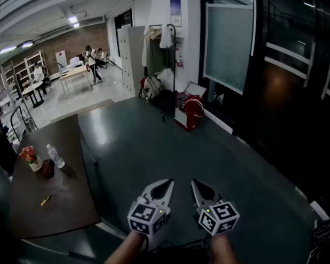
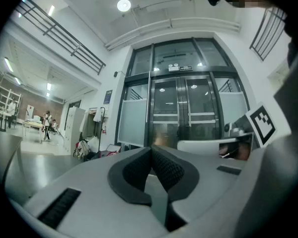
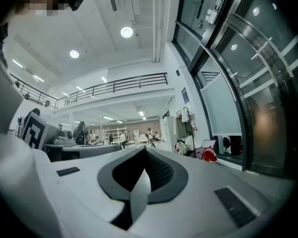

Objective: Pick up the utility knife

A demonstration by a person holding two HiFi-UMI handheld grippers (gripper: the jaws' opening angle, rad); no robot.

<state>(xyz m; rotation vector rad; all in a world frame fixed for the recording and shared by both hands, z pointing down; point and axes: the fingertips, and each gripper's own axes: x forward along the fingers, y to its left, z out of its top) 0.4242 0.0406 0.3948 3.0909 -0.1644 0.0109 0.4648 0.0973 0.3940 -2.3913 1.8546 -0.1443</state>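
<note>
One yellow utility knife lies on a dark table, toward its near edge. Its long axis slants from near-left to far-right; which end is the blade cannot be told. Farther back, by the left edge, stand one clear bottle, one small pot holding red and orange flowers, and one dark object. Well apart, over the grey floor, the left gripper and right gripper point level, each with jaws pressed together, empty.

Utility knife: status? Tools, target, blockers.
Shut and empty: left tool, right tool, level over floor. Small yellow item, likely the knife, untouched on table to the left. Path looks clear.
</note>
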